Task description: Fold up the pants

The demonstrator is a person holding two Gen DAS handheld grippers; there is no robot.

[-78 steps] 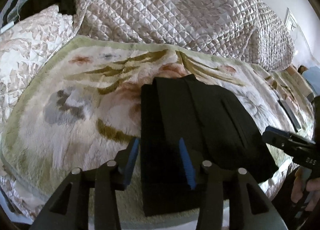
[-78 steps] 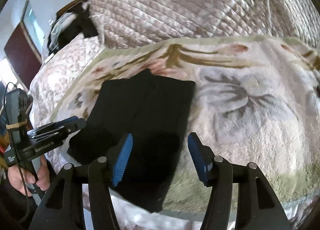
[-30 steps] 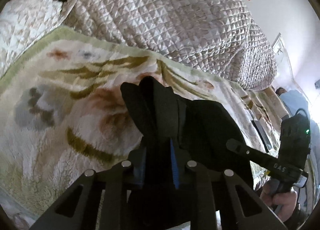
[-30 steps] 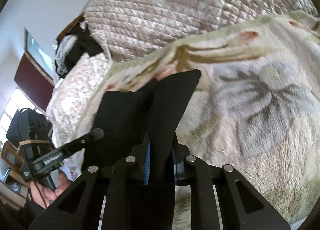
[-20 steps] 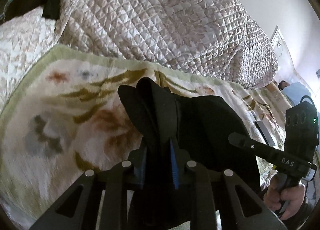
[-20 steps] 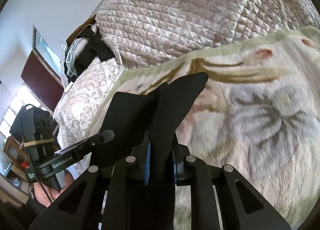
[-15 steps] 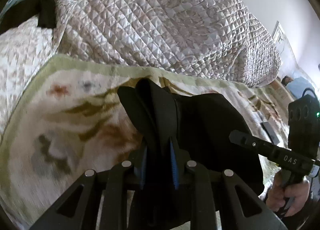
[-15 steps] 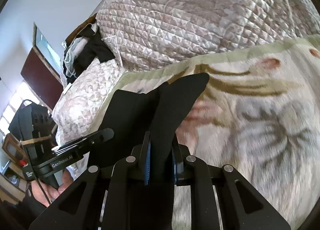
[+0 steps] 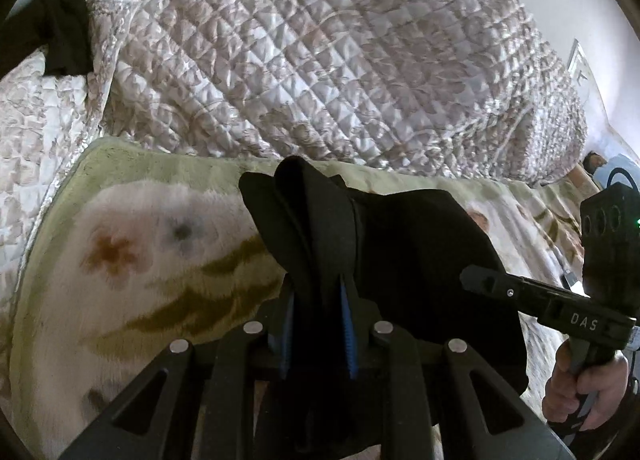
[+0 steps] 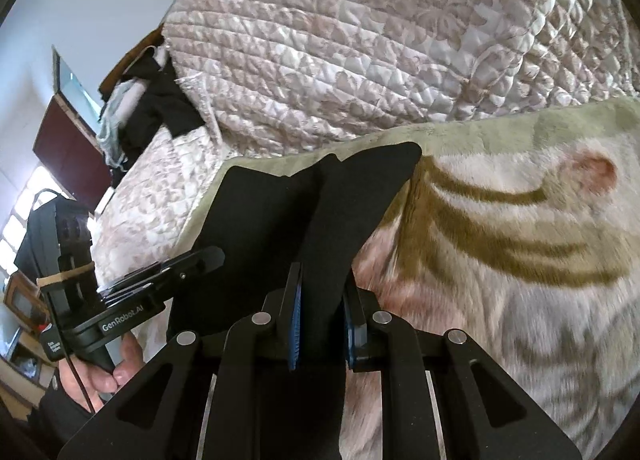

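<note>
1. Two pairs of tongs grip one garment. In the left wrist view, the left tongs [image 9: 316, 330] are clamped on a bunched near edge of the black, soft-fabric pants [image 9: 408, 260], blue pads pressed into the cloth from both sides. The pants rise off the plush floral blanket [image 9: 132, 256] on the bed, their lifted corner pointing toward the far quilted satin bedspread [image 9: 320, 60].

2. Also in this view, the right tongs [image 9: 472, 278] reach in from the right, held by a hand [image 9: 580, 392]; their tip meets the right part of the pants. A good fold needs both near corners level, so I would keep this side as high as the other.

3. In the right wrist view, the right tongs [image 10: 320, 330] are closed on another near fold of the pants [image 10: 280, 216], which stand up as a stiff flap over the blanket [image 10: 500, 260].

4. Here the left tongs [image 10: 208, 256] come in from the left, beside the pants' left panel. The cloth between the two grips looks slack.

5. Judgement: the step is carrying the near edge over to the far edge. Move both hands together, keep the span taut, and lay the edge down squarely before letting go.
</note>
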